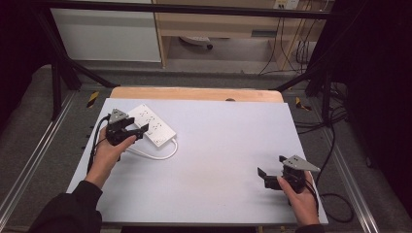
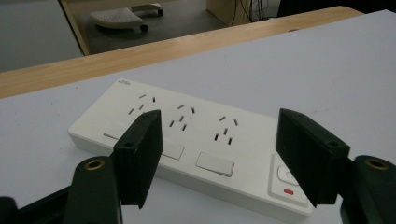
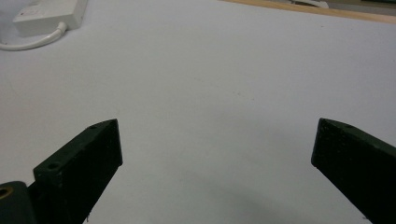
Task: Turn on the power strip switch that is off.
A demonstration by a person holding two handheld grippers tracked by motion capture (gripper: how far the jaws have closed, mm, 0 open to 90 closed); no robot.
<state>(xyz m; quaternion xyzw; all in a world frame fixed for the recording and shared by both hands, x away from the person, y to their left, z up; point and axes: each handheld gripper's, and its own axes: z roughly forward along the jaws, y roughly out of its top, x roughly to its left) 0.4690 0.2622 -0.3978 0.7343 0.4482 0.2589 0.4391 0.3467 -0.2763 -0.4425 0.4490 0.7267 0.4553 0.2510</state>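
L gripper [image 2: 219, 158], jaws apart, just over white power strip [image 2: 201, 135].

Power strip [image 1: 151, 124] and looped cord [image 1: 156, 154] block far-left corner; rest of white tabletop [image 1: 218, 145] open.

Pale grey table [image 1: 214, 160], white power strip [image 1: 154, 124] and its cord [image 1: 160, 154] at far left

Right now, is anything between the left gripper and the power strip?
Nothing visible. The left gripper has its jaws open right in front of the power strip, with bare table between them. The strip's cord loops off to the side.
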